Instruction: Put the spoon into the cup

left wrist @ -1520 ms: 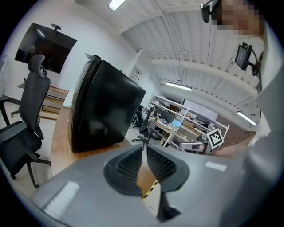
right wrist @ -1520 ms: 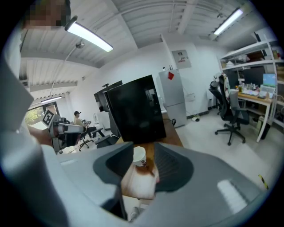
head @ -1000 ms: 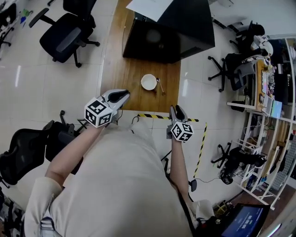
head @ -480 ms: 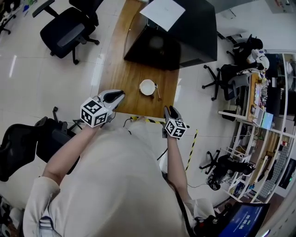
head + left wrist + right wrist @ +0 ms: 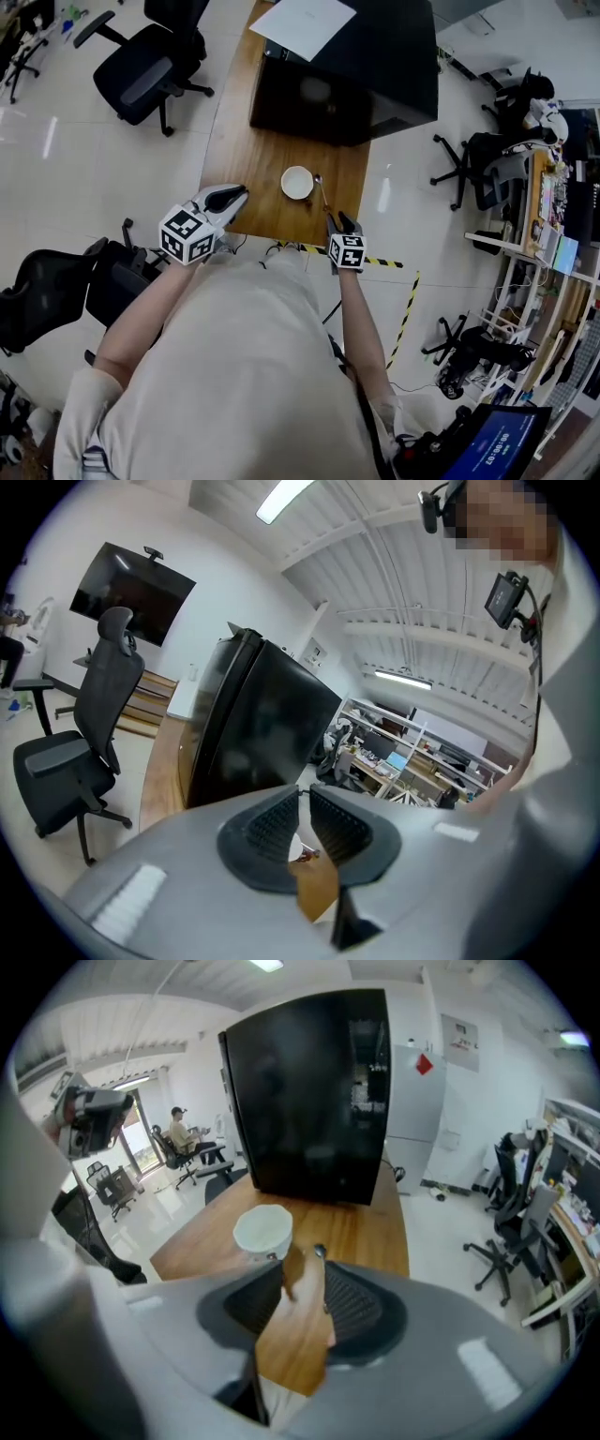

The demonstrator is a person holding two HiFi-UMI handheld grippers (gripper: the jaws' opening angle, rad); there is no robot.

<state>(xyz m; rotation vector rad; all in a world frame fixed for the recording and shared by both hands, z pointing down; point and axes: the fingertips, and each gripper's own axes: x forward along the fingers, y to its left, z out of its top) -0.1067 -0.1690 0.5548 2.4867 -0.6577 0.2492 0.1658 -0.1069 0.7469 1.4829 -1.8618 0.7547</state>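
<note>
A white cup (image 5: pixel 297 182) stands on the wooden table (image 5: pixel 246 159) near its front edge. A metal spoon (image 5: pixel 322 192) lies just to the cup's right. My right gripper (image 5: pixel 336 223) hangs over the table's front edge, tilted down toward the spoon's near end, jaws open and empty. In the right gripper view the cup (image 5: pixel 263 1230) is ahead to the left. There the spoon (image 5: pixel 320 1251) shows just past the gap of the right gripper (image 5: pixel 302 1274). My left gripper (image 5: pixel 228 199) hovers at the table's front left corner, jaws narrowly apart and empty; in its own view the left gripper (image 5: pixel 303 803) frames a sliver of the cup.
A large black cabinet (image 5: pixel 347 70) with a white sheet (image 5: pixel 302 23) on top fills the table's far half. Black office chairs (image 5: pixel 150 66) stand on the floor to the left. Yellow-black tape (image 5: pixel 375 261) marks the floor below the table's front edge.
My right gripper has dropped and moved forward to the table edge, closer to the spoon. The left gripper has shifted only slightly.
</note>
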